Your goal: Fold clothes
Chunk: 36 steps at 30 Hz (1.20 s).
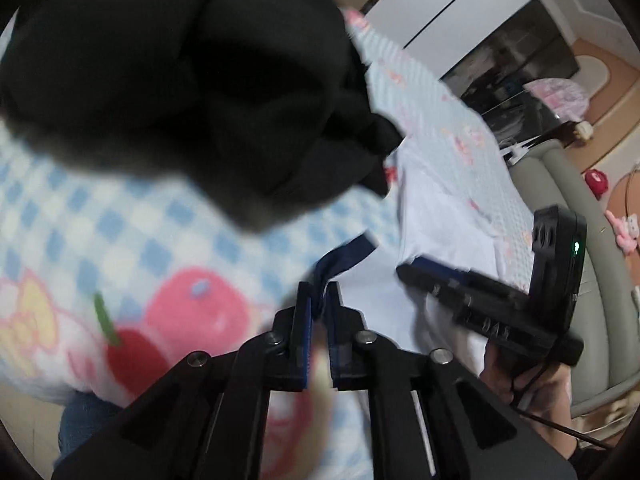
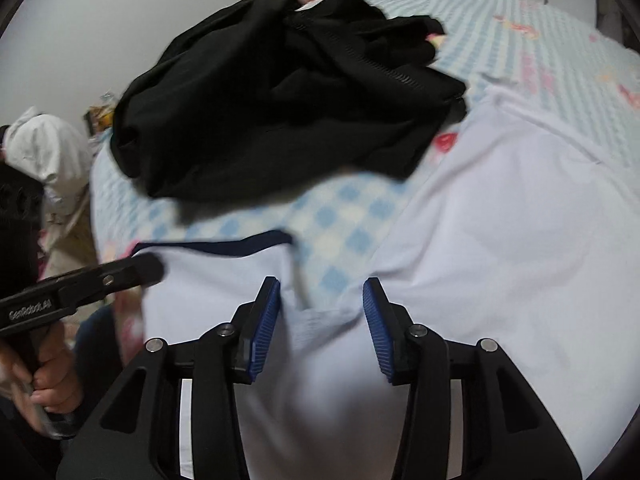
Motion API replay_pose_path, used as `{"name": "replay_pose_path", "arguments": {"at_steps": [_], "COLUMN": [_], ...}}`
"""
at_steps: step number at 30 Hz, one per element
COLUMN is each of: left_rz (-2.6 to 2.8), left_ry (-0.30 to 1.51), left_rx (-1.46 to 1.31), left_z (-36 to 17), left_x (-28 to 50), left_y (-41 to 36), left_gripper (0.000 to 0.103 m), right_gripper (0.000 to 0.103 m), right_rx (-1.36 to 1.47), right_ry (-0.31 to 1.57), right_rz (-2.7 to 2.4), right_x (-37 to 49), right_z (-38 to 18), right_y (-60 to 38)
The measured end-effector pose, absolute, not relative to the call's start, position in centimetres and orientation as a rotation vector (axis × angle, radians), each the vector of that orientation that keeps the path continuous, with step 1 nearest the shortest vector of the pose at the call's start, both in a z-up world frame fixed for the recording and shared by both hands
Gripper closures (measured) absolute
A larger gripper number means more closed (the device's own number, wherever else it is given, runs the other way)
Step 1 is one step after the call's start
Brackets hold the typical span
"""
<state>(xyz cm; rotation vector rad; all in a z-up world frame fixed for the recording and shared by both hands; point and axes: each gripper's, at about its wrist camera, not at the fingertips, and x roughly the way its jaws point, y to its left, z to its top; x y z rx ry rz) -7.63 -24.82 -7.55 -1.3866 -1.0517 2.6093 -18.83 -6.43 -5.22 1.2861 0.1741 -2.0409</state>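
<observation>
- Our left gripper had pinched the white shirt's navy trim; the shirt lay on the checked bedspread, beside a black garment;
- Our right gripper gaped wide above the shirt, holding nothing;
- We judged it best to pinch 1 layer there, level.

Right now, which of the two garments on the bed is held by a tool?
The white garment with navy trim; the left tool pinches its navy edge. The black garment lies untouched in a heap behind it.
</observation>
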Motion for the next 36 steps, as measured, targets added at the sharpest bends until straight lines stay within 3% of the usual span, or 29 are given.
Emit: {"name": "replay_pose_path", "arguments": {"at_steps": [1, 3, 4, 5, 7, 9, 11, 13, 17, 19, 26, 29, 30, 31, 32, 34, 36], "left_rz": [2.586, 2.560, 2.545, 2.513, 2.449, 2.474, 2.520, 2.600, 2.828, 2.799, 2.403, 2.357, 2.362, 2.387, 2.453, 2.586, 2.704], "left_ry": [-1.093, -1.169, -1.205, -1.219, -1.244, -1.190, -1.135, -1.050, -0.969, -1.108, -1.379, -1.454, -1.472, -1.447, -1.376, -1.220, -1.090], "left_rx": [-1.394, -1.344, -1.318, -1.297, -1.258, -1.333, -1.381, -1.438, -1.426, -1.357, -1.367, -1.374, -1.358, -1.351, -1.346, -1.275, -1.202], "left_z": [-7.7, -7.5, -7.4, -7.6, -8.2, -8.9, -9.2, -8.9, -6.7, -5.7, -8.3, -9.9, -10.1, -9.8, -9.0, -7.0, -5.2], "left_x": [-7.3, -6.5, -6.1, -6.3, -6.6, -7.6, -8.2, -8.3, -6.8, -5.8, -5.5, -6.5, -6.8, -7.0, -7.2, -7.0, -6.6], "left_y": [-25.3, -25.7, -25.9, -25.6, -25.1, -24.1, -23.3, -22.9, -24.5, -26.2, -26.0, -25.8, -25.7, -25.8, -25.8, -25.5, -25.3], "left_gripper": [0.092, 0.080, 0.056, 0.045, 0.045, 0.048, 0.069, 0.080, 0.086, 0.085, 0.066, 0.069, 0.073, 0.085, 0.091, 0.096, 0.096], "right_gripper": [0.059, 0.059, 0.059, 0.058, 0.053, 0.053, 0.053, 0.053, 0.055, 0.055, 0.052, 0.053, 0.055, 0.070, 0.084, 0.093, 0.094], "right_rx": [1.288, 1.292, 1.293, 1.290, 1.270, 1.293, 1.327, 1.345, 1.320, 1.299, 1.349, 1.432, 1.451, 1.448, 1.438, 1.383, 1.309], "right_ry": [0.177, 0.182, 0.185, 0.181, 0.157, 0.167, 0.200, 0.270, 0.313, 0.314, 0.151, 0.129, 0.088, 0.055, 0.027, -0.002, -0.020], "right_rz": [-2.060, -2.098, -2.117, -2.121, -2.087, -2.008, -1.931, -1.928, -1.997, -2.060, -1.833, -1.788, -1.772, -1.763, -1.753, -1.751, -1.766], "right_x": [-19.0, -19.2, -19.3, -19.3, -18.8, -18.9, -19.0, -19.0, -18.8, -18.9, -20.4, -21.6, -22.0, -22.2, -22.3, -22.2, -22.0], "right_z": [-5.1, -4.9, -4.8, -4.6, -4.2, -4.9, -6.0, -7.1, -7.2, -6.5, -5.6, -7.7, -8.1, -8.1, -7.9, -6.7, -5.4], "right_y": [-6.3, -6.1, -6.0, -5.9, -5.7, -6.5, -7.7, -8.9, -9.5, -9.3, -9.6, -10.2, -10.1, -9.9, -9.8, -9.4, -9.1]}}
